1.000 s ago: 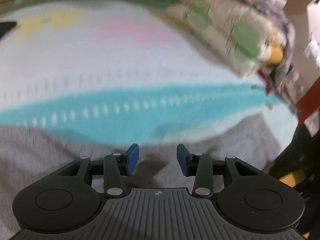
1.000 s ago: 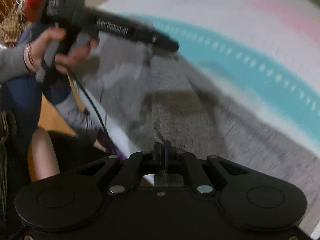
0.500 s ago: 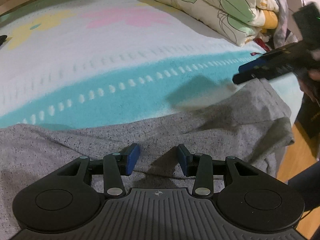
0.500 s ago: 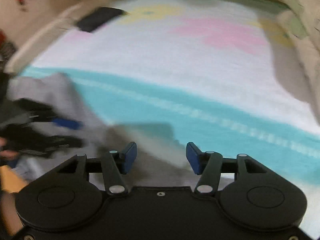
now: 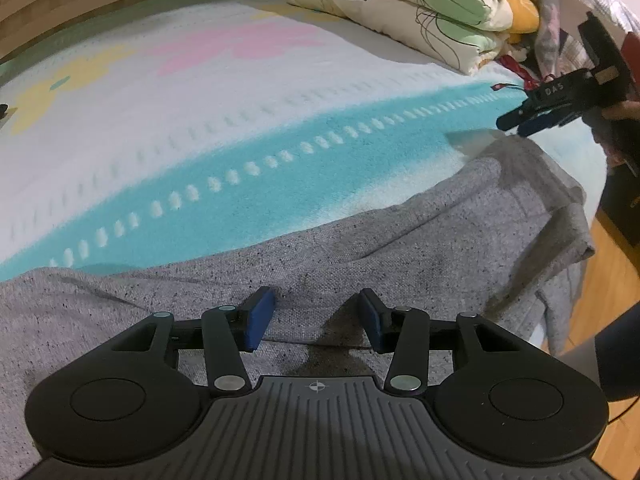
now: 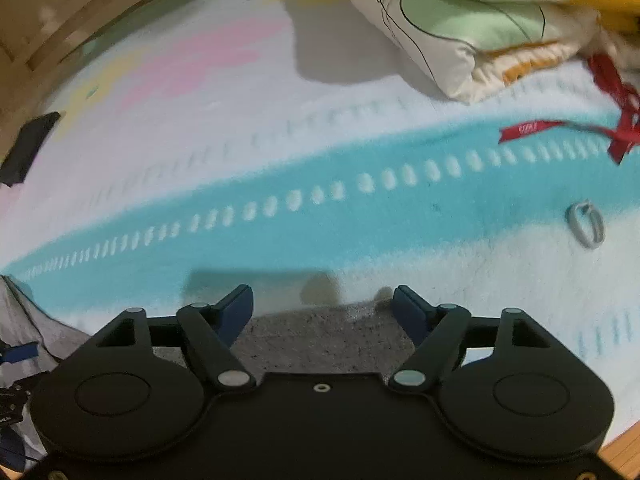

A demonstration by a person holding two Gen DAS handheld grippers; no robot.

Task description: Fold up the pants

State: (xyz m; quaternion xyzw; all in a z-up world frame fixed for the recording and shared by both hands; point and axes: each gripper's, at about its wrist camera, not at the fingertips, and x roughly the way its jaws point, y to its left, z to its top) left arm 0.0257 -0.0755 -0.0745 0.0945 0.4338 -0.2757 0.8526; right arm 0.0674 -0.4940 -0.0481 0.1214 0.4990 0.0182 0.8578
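The grey speckled pants (image 5: 400, 240) lie spread along the near edge of the bed, one end hanging over the side at the right. My left gripper (image 5: 316, 316) hovers low over their middle, its jaws opening; a fold line of the cloth runs between the blue pads (image 5: 258, 318) without being pinched. In the left wrist view my right gripper (image 5: 516, 122) is at the pants' far right corner, just above it. In its own view the right gripper (image 6: 322, 312) has its jaws opening wide, with an edge of the pants (image 6: 320, 340) lying loose below and between them.
A white blanket with a teal stripe (image 6: 360, 216) covers the bed. A folded quilt (image 5: 420, 8) is stacked at the far right, with a red ribbon (image 6: 560, 130) and a small grey ring (image 6: 586, 226) near it. A dark object (image 6: 28, 148) lies far left. Wooden floor (image 5: 616, 280) shows beyond the bed's right edge.
My right gripper went from shut to wide open and swung across to the pants' right end, rolling as it went. The left gripper stayed over the pants and opened slightly.
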